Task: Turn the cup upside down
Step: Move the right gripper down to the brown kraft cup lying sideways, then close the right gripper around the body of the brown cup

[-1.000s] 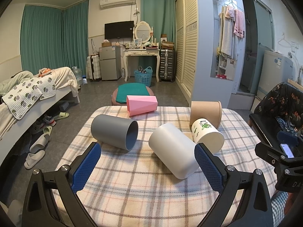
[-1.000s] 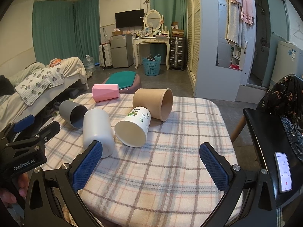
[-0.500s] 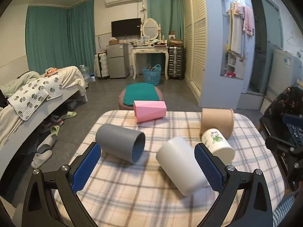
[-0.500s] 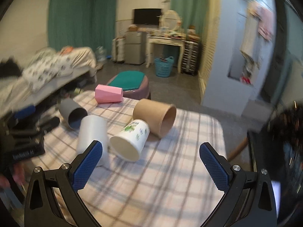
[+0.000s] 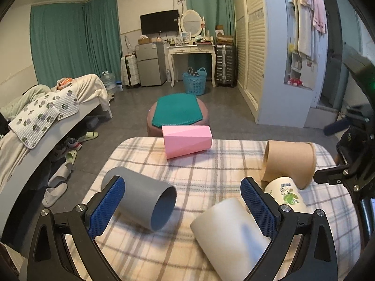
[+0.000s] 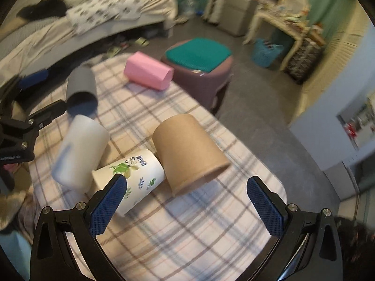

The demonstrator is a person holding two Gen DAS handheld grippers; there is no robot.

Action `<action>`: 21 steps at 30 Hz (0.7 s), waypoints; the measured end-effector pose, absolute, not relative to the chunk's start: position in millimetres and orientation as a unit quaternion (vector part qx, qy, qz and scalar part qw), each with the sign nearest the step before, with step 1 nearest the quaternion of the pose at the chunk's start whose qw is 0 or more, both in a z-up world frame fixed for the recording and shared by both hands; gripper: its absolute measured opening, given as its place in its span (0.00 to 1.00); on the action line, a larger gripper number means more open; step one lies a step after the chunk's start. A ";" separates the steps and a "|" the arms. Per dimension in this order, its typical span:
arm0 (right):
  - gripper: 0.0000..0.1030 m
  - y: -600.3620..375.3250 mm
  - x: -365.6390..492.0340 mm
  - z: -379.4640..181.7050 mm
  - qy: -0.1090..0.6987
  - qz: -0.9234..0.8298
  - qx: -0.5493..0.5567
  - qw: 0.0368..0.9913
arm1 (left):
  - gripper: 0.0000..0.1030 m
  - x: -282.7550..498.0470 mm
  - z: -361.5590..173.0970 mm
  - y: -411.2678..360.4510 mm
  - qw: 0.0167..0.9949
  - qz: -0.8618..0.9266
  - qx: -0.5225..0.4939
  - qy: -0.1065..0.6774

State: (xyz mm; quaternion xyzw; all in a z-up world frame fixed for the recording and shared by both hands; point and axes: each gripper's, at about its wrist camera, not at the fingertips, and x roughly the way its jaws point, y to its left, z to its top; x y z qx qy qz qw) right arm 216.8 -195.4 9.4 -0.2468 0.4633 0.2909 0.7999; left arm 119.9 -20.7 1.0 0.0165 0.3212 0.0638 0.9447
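Observation:
Several cups lie on their sides on a checked tablecloth (image 5: 194,178). A grey cup (image 5: 143,205), a white plain cup (image 5: 229,236), a white cup with a green print (image 5: 287,194), a brown paper cup (image 5: 290,161) and a pink faceted cup (image 5: 186,140). My left gripper (image 5: 182,207) is open and empty, above the near table edge between the grey and white cups. My right gripper (image 6: 187,206) is open and empty, above the brown cup (image 6: 189,149) and the printed cup (image 6: 131,178). The right wrist view is blurred.
A round stool with a green cushion (image 5: 177,112) stands beyond the table's far edge. A bed (image 5: 46,112) runs along the left with shoes under it. A white wardrobe (image 5: 269,53) stands at the right. The left gripper's body (image 6: 21,126) shows at the left edge of the right wrist view.
My right gripper has swung up and over the table, and now looks down at the brown and printed cups. My left gripper has pulled back slightly and turned left. No cup has moved.

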 end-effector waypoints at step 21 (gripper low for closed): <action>0.89 -155.4 289.7 -56.6 0.589 0.364 -0.389 0.608 | 0.99 172.1 -30.9 -23.1 0.932 0.054 0.016 0.358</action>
